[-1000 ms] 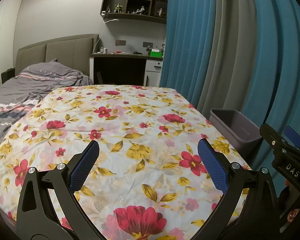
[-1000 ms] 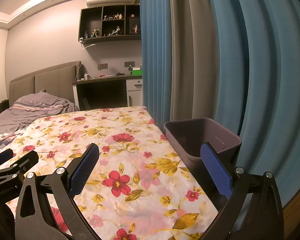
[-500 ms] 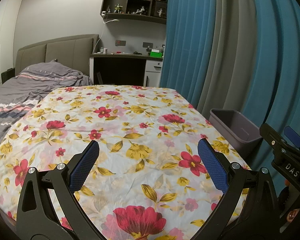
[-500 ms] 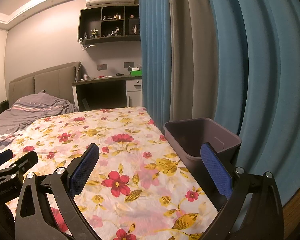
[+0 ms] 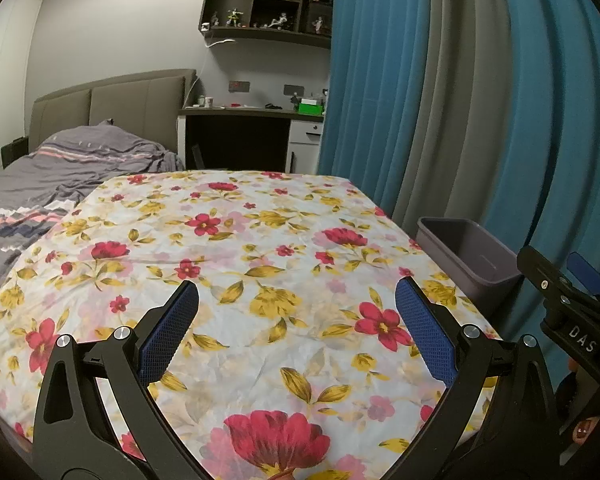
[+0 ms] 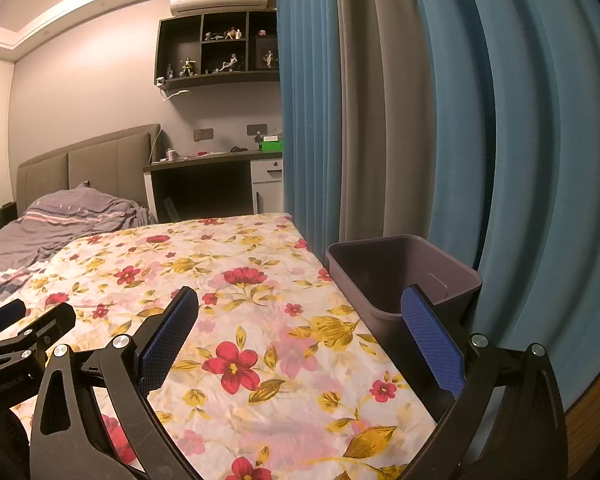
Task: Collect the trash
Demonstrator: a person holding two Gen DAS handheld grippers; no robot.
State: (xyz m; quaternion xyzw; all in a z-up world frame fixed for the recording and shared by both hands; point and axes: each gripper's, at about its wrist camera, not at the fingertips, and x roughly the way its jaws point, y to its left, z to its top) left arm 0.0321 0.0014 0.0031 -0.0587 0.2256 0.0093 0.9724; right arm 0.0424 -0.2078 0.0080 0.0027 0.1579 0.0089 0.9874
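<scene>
My left gripper (image 5: pixel 298 312) is open and empty above the near part of a floral cloth (image 5: pixel 236 248) spread over a flat surface. My right gripper (image 6: pixel 300 320) is open and empty over the cloth's right side, beside a grey-purple plastic bin (image 6: pixel 400 272). The bin also shows in the left wrist view (image 5: pixel 466 256), standing off the cloth's right edge. What I see of the bin's inside looks empty. No trash shows on the cloth in either view. The right gripper (image 5: pixel 572 300) shows at the right edge of the left wrist view, and the left gripper (image 6: pixel 20 332) at the left edge of the right wrist view.
Blue and grey curtains (image 6: pixel 440 120) hang close behind the bin. A bed with a grey striped duvet (image 5: pixel 60 172) lies to the left. A dark desk (image 5: pixel 240 136) and wall shelves (image 5: pixel 268 4) stand at the far wall.
</scene>
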